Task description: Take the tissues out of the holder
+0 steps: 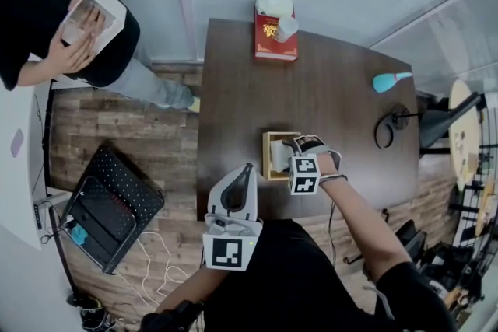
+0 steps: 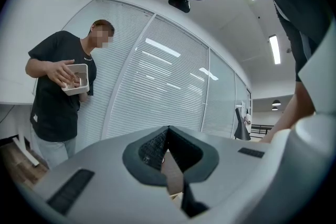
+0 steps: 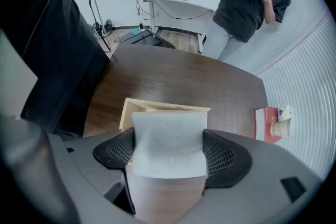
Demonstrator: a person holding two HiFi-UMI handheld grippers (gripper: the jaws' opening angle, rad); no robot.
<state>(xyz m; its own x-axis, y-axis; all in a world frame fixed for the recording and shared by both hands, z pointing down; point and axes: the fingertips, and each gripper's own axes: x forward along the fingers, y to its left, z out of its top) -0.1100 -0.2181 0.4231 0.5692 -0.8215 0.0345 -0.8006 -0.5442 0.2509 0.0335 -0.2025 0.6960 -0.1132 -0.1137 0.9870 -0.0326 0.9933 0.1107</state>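
A light wooden holder (image 1: 269, 157) stands on the dark table (image 1: 327, 105), near its front edge. In the right gripper view the holder (image 3: 152, 108) sits just beyond the jaws. My right gripper (image 1: 290, 149) (image 3: 168, 157) is shut on a folded stack of white tissues (image 3: 168, 136), which stands upright between its two dark pads at the holder's mouth. Whether the tissues' lower end is still inside the holder is hidden. My left gripper (image 1: 247, 170) (image 2: 167, 150) hovers at the table's front left corner, left of the holder, jaws shut on nothing.
A red box with a tissue pack and a cup (image 1: 275, 31) lies at the table's far edge. To the right are a blue object (image 1: 387, 81) and a black lamp base (image 1: 391, 126). A person (image 1: 70, 19) holding a white container stands far left. A black perforated panel (image 1: 113, 206) rests on the floor.
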